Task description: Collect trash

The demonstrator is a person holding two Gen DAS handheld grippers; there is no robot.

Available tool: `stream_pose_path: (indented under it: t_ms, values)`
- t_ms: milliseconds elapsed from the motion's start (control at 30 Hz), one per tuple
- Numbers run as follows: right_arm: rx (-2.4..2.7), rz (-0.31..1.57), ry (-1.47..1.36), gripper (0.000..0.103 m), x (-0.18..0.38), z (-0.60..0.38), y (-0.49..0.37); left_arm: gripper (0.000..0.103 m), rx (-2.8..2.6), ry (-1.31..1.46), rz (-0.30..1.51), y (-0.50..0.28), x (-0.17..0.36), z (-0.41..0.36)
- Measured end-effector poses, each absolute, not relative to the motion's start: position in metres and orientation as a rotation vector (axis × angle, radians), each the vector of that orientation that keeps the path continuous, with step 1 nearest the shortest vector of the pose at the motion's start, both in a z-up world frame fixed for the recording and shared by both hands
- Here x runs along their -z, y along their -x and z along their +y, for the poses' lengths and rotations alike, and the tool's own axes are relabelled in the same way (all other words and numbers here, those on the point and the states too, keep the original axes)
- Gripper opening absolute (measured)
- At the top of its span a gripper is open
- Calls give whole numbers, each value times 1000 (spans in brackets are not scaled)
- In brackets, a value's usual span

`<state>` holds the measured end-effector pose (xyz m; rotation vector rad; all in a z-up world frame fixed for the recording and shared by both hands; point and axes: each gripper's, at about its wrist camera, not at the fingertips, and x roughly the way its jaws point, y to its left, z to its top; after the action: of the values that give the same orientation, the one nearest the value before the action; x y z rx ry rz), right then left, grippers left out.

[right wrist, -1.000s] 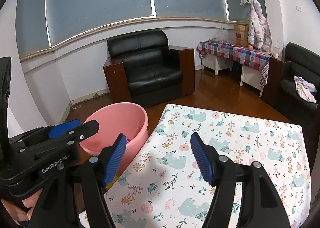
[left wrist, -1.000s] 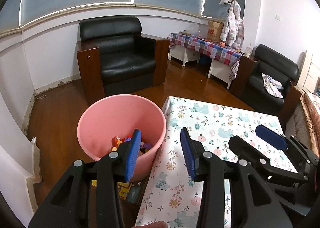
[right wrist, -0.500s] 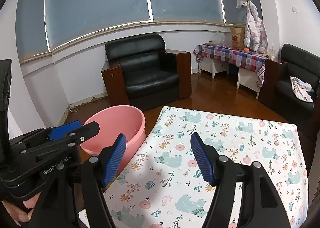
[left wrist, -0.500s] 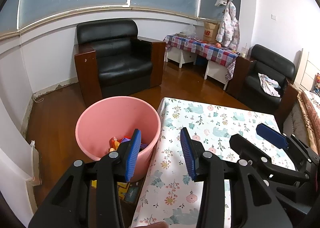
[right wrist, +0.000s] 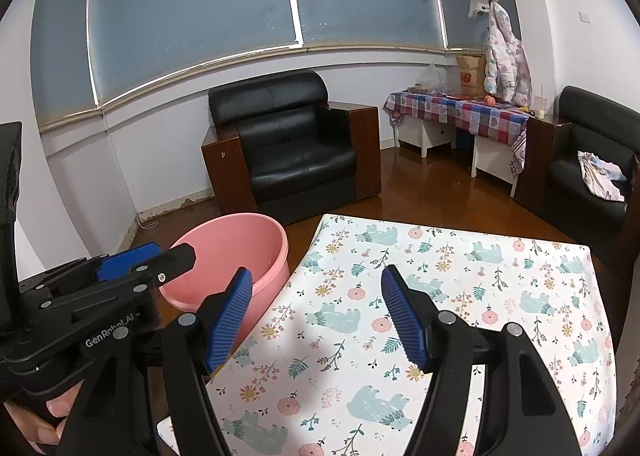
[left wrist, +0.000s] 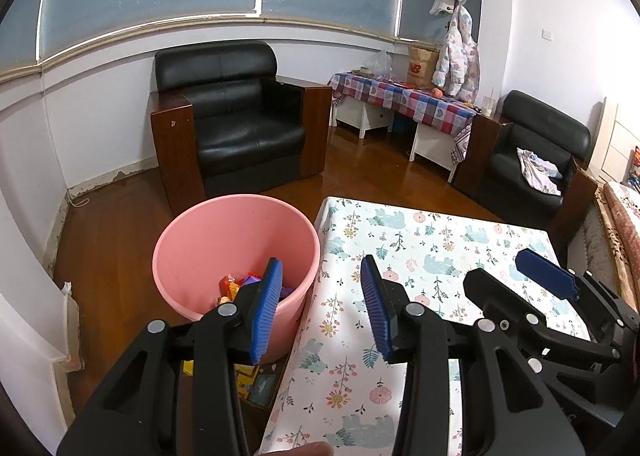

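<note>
While both your grippers hang above the floral-clothed table (right wrist: 460, 296), their jaws stand wide and empty: left gripper (left wrist: 320, 308), right gripper (right wrist: 316, 316). The trash (left wrist: 236, 284), colourful scraps, lies at the bottom of the pink bucket (left wrist: 192, 240) just beside the table's left edge. No litter shows on the cloth. Swing low and you could knock the bucket over.
</note>
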<state>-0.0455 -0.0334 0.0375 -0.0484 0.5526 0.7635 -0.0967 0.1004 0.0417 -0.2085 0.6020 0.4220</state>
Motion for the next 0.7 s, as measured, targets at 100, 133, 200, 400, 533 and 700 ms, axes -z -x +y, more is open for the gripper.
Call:
stream_pose_path:
  t_ms: [100, 133, 200, 400, 533, 700]
  values:
    - [-763, 552, 48, 66, -38, -34, 46, 41, -425, 205, 599, 98, -44, 101]
    - [-763, 552, 48, 66, -38, -34, 46, 41, -425, 204, 598, 99, -44, 102]
    - [-763, 551, 48, 66, -38, -34, 46, 41, -425, 204, 599, 99, -44, 102]
    - [-760, 550, 47, 66, -39, -36, 47, 41, -425, 204, 600, 99, -44, 101]
    - [-760, 550, 47, 66, -39, -36, 47, 41, -426, 203, 600, 99, -44, 100]
    - [-761, 550, 47, 66, -39, -37, 47, 41, -426, 201, 601, 99, -44, 100]
